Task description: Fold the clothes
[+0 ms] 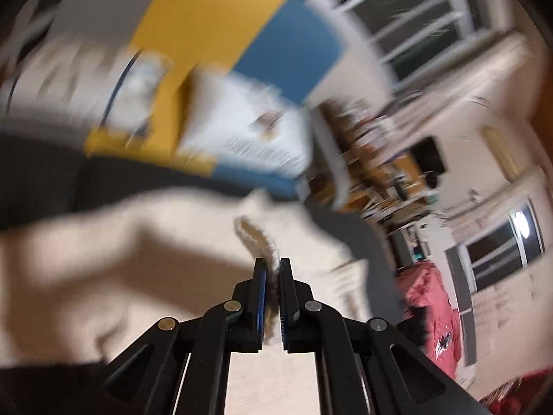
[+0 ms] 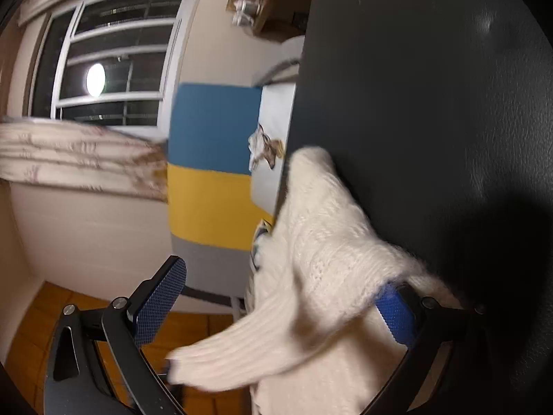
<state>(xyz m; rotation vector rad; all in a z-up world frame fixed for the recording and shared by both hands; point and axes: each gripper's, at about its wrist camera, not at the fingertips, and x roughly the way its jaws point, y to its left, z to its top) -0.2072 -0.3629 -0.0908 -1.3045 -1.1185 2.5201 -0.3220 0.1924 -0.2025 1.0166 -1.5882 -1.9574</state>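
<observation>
One cream knitted sweater is the garment in play, draped loose over a dark surface with a ribbed sleeve hanging free. The left gripper is clamped on a knitted edge of it, and that view is badly blurred. The right gripper has its fingers spread wide, the knit lying across one blue pad. No flat, squared fold shows, so folding looks unfinished; how far along it is cannot be judged. No basket, drawer or other container is visible.
</observation>
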